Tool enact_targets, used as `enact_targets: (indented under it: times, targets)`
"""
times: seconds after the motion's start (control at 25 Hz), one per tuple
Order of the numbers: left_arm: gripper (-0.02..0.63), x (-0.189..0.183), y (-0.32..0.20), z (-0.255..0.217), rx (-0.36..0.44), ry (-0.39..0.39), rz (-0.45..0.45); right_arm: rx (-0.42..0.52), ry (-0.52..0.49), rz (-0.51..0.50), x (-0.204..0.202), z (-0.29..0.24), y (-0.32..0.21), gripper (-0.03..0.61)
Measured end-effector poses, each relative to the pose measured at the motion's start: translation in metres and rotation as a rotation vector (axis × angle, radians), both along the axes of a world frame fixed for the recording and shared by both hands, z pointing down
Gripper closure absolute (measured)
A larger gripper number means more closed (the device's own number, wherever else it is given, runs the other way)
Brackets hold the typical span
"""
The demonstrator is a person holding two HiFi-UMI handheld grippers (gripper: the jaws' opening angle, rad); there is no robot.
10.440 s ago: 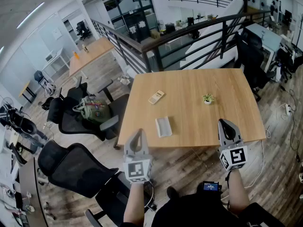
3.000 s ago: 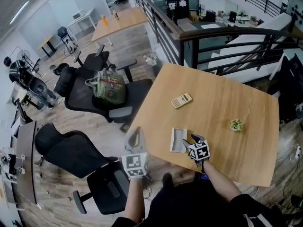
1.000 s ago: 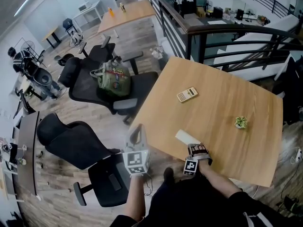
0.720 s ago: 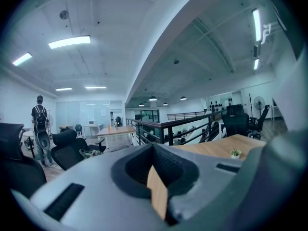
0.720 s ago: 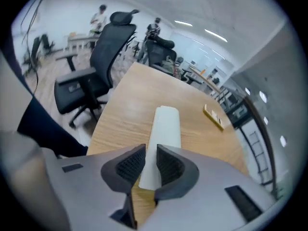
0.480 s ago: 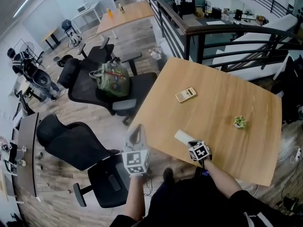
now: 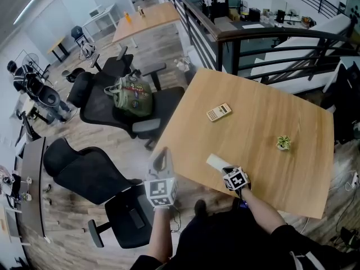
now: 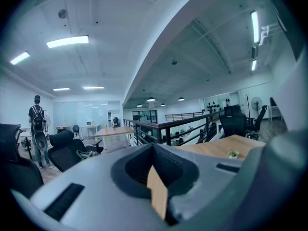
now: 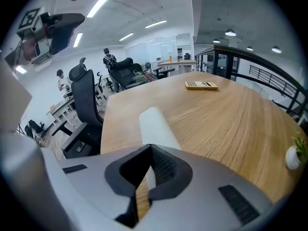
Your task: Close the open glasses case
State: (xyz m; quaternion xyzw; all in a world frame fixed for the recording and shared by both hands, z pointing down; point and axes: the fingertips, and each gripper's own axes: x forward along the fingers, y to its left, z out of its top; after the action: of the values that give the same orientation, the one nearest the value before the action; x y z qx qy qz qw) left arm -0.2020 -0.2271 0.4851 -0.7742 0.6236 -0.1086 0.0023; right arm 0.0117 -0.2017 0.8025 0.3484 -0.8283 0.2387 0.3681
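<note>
Glasses case sits on the tabletop near its near edge, just ahead of the right tool. In the head view its long axis runs diagonally, upper left to lower right, with the lower-right end toward the tool. In the right gripper view the case runs straight away from me. It reads as lid down: one smooth, pale, rounded shell with no opening showing.

The case's near end is hidden behind the right tool, so I can't tell whether the tips touch it. The seam and hinge are too small to make out. That tool is clenched with nothing between the jaws.

The left tool hangs off the tabletop over the floor. It is clenched too and empty.

Tabletop is light wood with visible grain. A calculator lies farther in, and a small potted plant is off to the right.
</note>
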Motion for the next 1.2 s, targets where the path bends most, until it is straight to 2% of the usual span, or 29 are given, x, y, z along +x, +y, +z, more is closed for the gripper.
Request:
enact_targets:
  times: [0.16,0.32,0.44,0.56,0.72,0.84,1.04,1.2]
  targets:
    - [0.612,0.006,0.002,-0.003,0.015,0.032,0.016,-0.018,-0.032,0.038,0.001,-0.009,0.0,0.565]
    - [0.612,0.004,0.001,-0.004,0.019,0.03,0.017,0.083,-0.125,0.031,-0.006,-0.054,-0.008,0.565]
    - [0.612,0.004,-0.001,-0.006,0.023,0.036,0.018,0.213,-0.201,0.04,-0.006,-0.108,-0.026,0.565]
    - [0.612,0.006,-0.005,-0.005,0.022,0.027,0.028,0.381,-0.261,0.069,0.009,-0.181,-0.048,0.565]
    - [0.612,0.002,-0.012,-0.014,0.041,0.021,0.027,0.645,-0.32,0.16,0.05,-0.291,-0.058,0.565]
    - [0.613,0.002,-0.015,-0.021,0.057,0.022,0.023,0.786,-0.314,0.257,0.089,-0.344,-0.054,0.565]
    - [0.614,0.01,-0.021,-0.026,0.074,0.034,0.034,0.883,-0.252,0.36,0.131,-0.378,-0.047,0.565]
    - [0.614,0.024,-0.025,-0.029,0.081,0.03,0.075,0.884,-0.245,0.375,0.135,-0.375,-0.047,0.565]
